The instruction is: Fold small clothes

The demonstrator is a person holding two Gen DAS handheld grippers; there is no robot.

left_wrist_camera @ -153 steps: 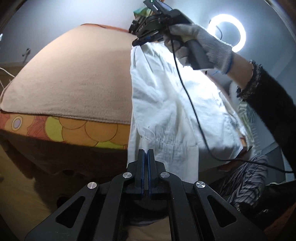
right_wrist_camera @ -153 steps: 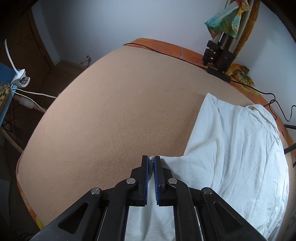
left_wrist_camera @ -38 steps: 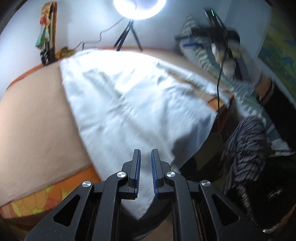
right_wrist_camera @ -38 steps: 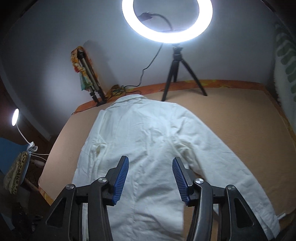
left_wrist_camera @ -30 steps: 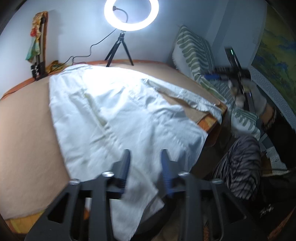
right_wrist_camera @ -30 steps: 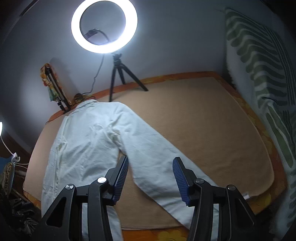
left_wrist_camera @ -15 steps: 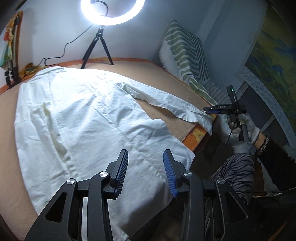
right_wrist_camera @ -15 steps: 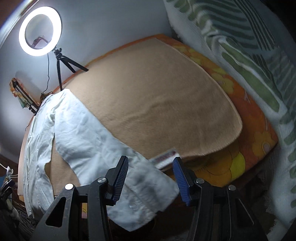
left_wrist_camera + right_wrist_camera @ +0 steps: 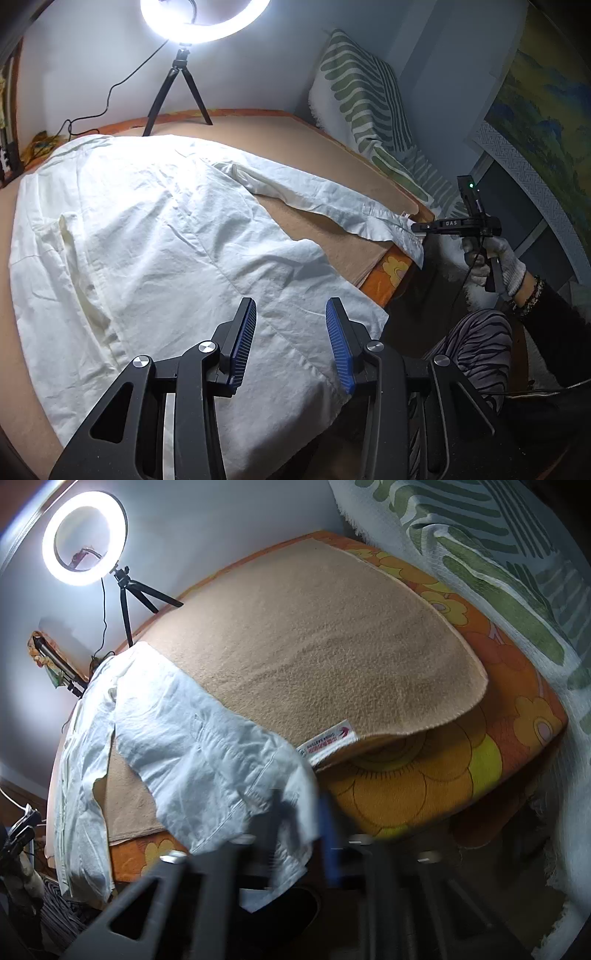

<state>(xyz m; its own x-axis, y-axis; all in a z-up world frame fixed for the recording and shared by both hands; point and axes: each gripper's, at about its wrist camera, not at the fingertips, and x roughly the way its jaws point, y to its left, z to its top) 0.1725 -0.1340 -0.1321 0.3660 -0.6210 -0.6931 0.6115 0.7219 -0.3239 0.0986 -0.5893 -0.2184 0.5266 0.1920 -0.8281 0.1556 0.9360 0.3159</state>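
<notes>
The right hand-held gripper (image 9: 415, 226) has just clenched on the cuff of the white shirt (image 9: 155, 236), whose sleeve (image 9: 207, 753) now can be folded inward. The left hand-held gripper (image 9: 290, 345) hovers released above the hem; the shirt lies flat on the bed (image 9: 314, 635).

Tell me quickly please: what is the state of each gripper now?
Left gripper: jaws open, holding nothing, above the white shirt.
Right gripper: jaws shut on the shirt's sleeve cuff.
</notes>
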